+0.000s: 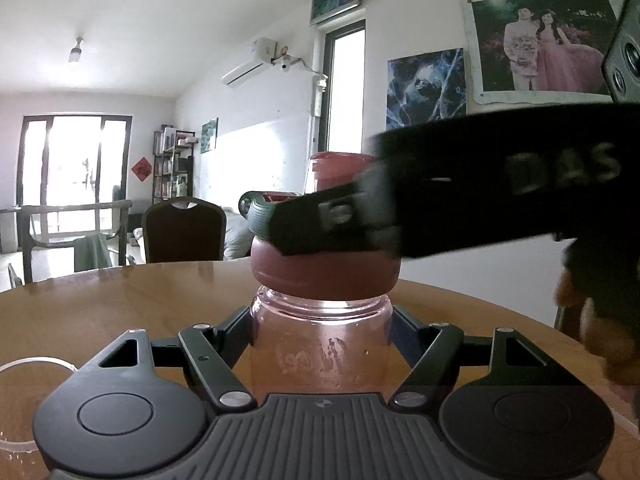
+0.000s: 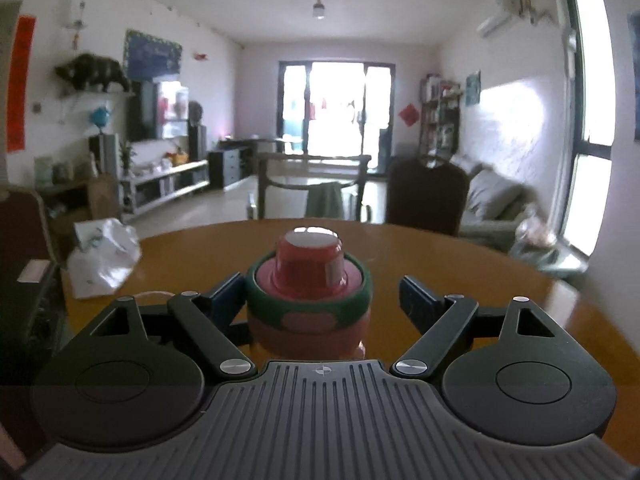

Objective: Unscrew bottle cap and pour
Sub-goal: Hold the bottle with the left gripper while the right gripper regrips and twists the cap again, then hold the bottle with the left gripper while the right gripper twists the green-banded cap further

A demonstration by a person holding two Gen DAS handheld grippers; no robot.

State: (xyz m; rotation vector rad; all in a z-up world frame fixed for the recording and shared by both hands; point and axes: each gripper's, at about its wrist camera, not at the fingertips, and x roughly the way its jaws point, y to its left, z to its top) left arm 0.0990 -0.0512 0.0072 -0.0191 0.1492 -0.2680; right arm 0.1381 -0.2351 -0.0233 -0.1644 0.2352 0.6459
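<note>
Left fingers clamping pink bottle, right fingers spread around cap, gap at right side.

Round wooden table, white plastic bag, clear cup

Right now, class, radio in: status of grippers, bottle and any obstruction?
Left gripper clamped on bottle. Right gripper open around cap, not gripping. Nothing blocking.
</note>
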